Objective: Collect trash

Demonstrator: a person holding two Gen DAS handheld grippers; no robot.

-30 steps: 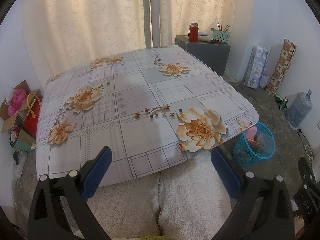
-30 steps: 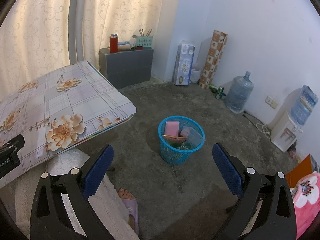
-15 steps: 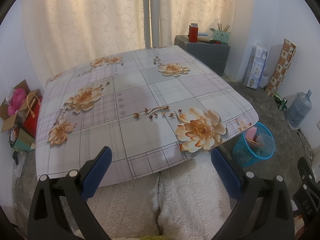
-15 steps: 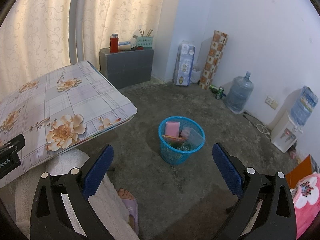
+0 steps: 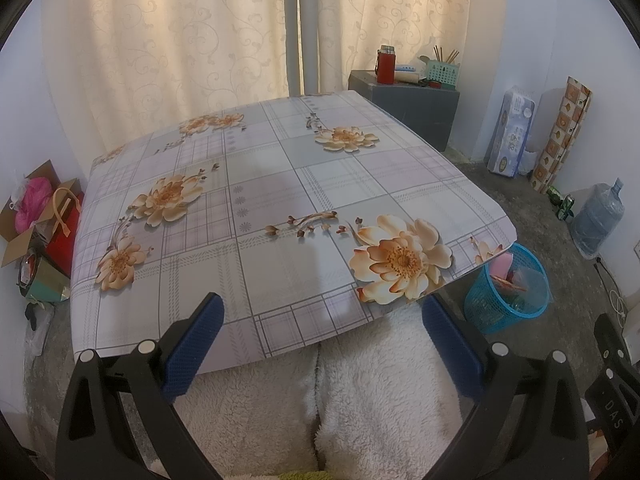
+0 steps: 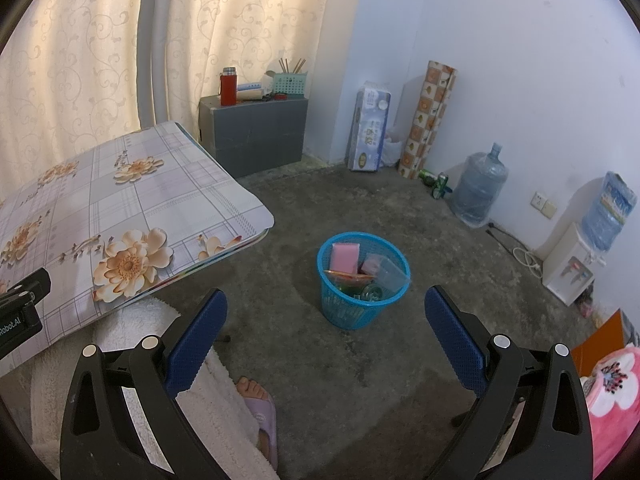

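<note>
Basket set on the floor beside the surface

The basket (image 6: 363,280) is placed right of the surface (image 6: 120,200); trash (image 6: 346,258) is held in it.

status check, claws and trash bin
Left claw open, empty, over the table. Right claw open, empty. Blue bin on floor, holds trash. Nothing in the way.

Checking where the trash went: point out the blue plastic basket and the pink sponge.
Blue plastic mesh basket (image 6: 352,312): right wrist view, front wall.
Pink rectangular sponge (image 6: 345,258): right wrist view, its flat face.
</note>
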